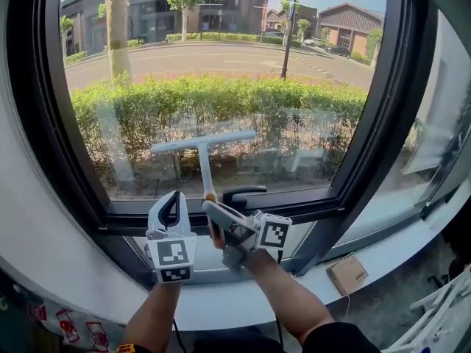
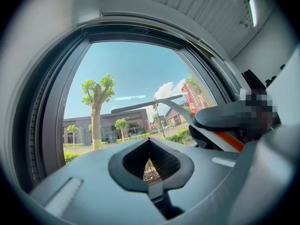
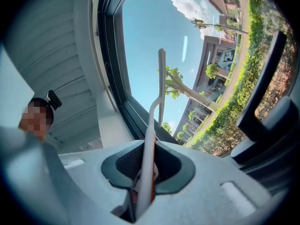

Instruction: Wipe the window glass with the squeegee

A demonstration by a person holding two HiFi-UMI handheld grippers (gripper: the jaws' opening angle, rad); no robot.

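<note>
Because the right gripper (image 1: 218,218) is clamped only on the low end of the squeegee (image 1: 204,145), where the orange part of its thin shaft begins, the long shaft above works as a lever. My guess is that any firm press on the window glass (image 1: 221,57) could twist the tool between the jaws. The blade sits high above the grip, across the lower middle of the pane and slightly tilted. Whether its edge touches the glass I cannot tell. If one end lifts, the stroke would likely leave streaks. The black window handle (image 1: 243,193) lies just beside the shaft at the frame's bottom rail, so a downward pull might catch on it. The left gripper (image 1: 174,199) hangs just beside the right one with its jaws together on nothing, and could be bumped in a sideways sweep. Counted: one squeegee, two grippers, one window handle, one large pane straight ahead, and one small brown box (image 1: 346,273) lying below the sill.
</note>
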